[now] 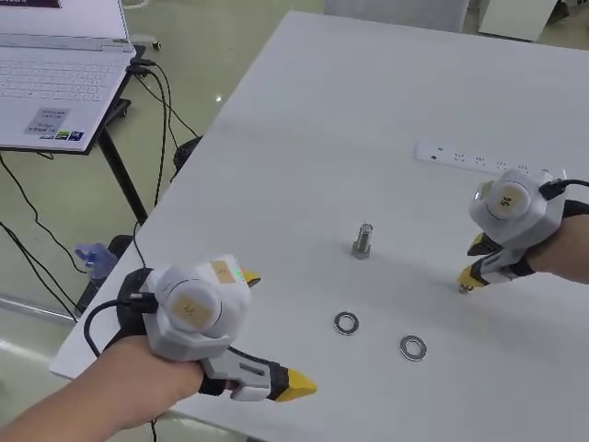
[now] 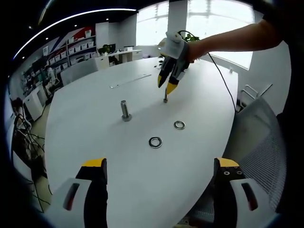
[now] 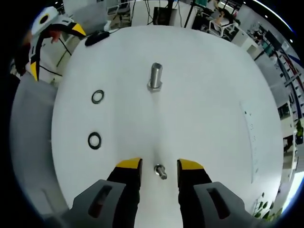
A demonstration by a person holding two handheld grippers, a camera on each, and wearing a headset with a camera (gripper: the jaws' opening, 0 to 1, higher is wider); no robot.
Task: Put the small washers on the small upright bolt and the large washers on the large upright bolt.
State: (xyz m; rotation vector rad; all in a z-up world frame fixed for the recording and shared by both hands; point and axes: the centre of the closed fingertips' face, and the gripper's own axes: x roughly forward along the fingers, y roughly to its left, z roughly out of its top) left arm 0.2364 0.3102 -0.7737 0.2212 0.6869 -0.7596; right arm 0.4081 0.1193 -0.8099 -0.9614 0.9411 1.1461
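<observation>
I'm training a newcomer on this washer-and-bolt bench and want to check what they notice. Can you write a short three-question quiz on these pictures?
1. True or false: both washers lie flat on the table, neither one on the large bolt.
2. What stands between the right tool's jaws? A) a washer B) the small bolt C) nothing
3. Fill in: the left tool's jaws are spread wide ____.

Key: 1 true; 2 B; 3 open.
</observation>
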